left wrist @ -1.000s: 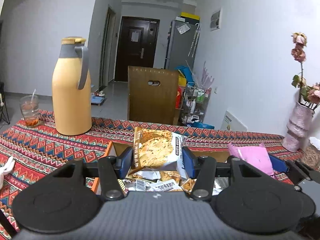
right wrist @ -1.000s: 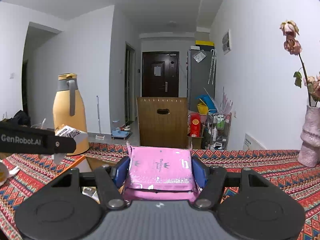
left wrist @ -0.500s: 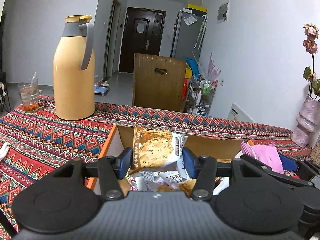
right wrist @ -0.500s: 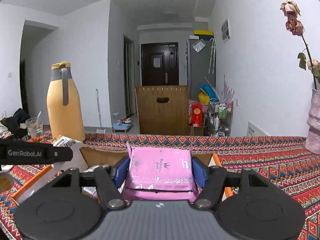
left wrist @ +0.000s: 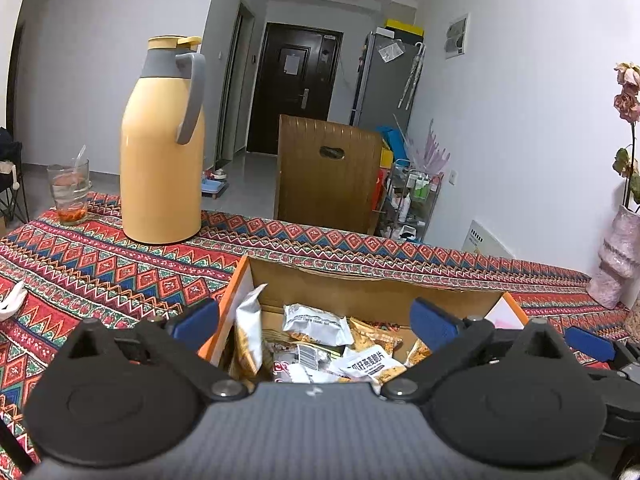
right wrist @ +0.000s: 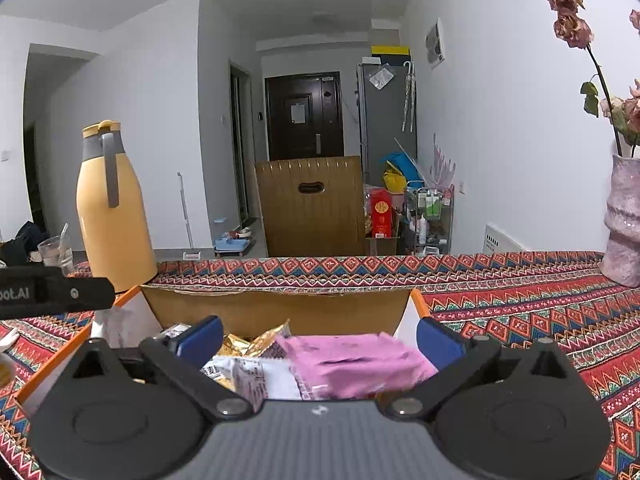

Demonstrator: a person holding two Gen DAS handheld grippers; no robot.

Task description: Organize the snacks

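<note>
Left gripper (left wrist: 314, 318) jaws just sprung wide, cookie packet (left wrist: 248, 336) dropped on edge against box (left wrist: 360, 280) wall | right gripper (right wrist: 318, 338) likewise released, pink packet (right wrist: 352, 360) atop pile | I fear fingers snagging wrappers on withdrawal.

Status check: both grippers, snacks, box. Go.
Left hand-held gripper and right hand-held gripper just opened, empty. Pink packet and cookie bag in the box. Nothing in the way.
</note>
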